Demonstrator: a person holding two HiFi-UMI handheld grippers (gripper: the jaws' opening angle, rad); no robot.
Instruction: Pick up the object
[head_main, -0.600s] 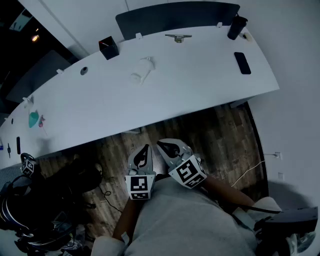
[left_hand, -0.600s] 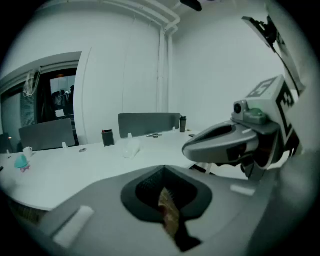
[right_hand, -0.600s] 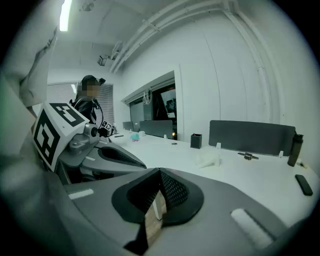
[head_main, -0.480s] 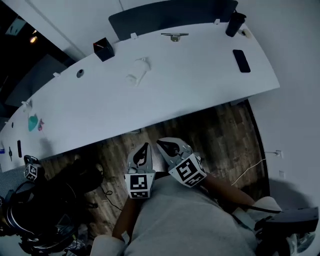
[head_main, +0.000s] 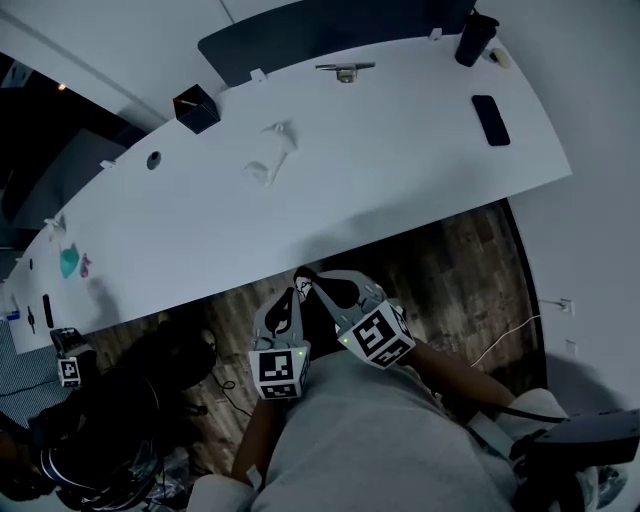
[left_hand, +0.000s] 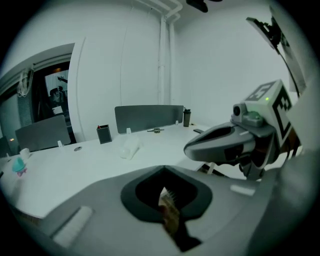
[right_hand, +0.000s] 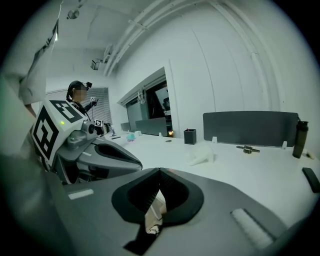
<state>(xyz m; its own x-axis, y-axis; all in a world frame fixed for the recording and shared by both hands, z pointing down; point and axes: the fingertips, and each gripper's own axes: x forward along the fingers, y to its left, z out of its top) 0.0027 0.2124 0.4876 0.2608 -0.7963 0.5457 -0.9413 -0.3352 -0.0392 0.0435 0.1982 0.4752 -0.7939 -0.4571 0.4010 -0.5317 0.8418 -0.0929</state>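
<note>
A white crumpled object (head_main: 270, 155) (left_hand: 129, 148) (right_hand: 202, 156) lies on the long white table (head_main: 330, 190), towards its far side. Both grippers are held close to my body over the wooden floor, short of the table's near edge. My left gripper (head_main: 289, 301) (left_hand: 169, 209) is shut with nothing between its fingers. My right gripper (head_main: 306, 280) (right_hand: 156, 204) is also shut and empty, its tip just right of the left one. Each shows in the other's view: the right gripper's body (left_hand: 225, 145) and the left gripper's body (right_hand: 100, 150).
On the table stand a black box (head_main: 195, 108), a metal piece (head_main: 345, 70), a dark bottle (head_main: 475, 38) and a black phone (head_main: 490, 120); a teal item (head_main: 68, 262) lies far left. A dark chair with gear (head_main: 110, 430) is at lower left. Another person (right_hand: 77, 95) stands at the far left.
Both grippers have edged a little towards the table's near edge, the right tip closing in on the left. The head view has shifted slightly. Jaws stay shut.
</note>
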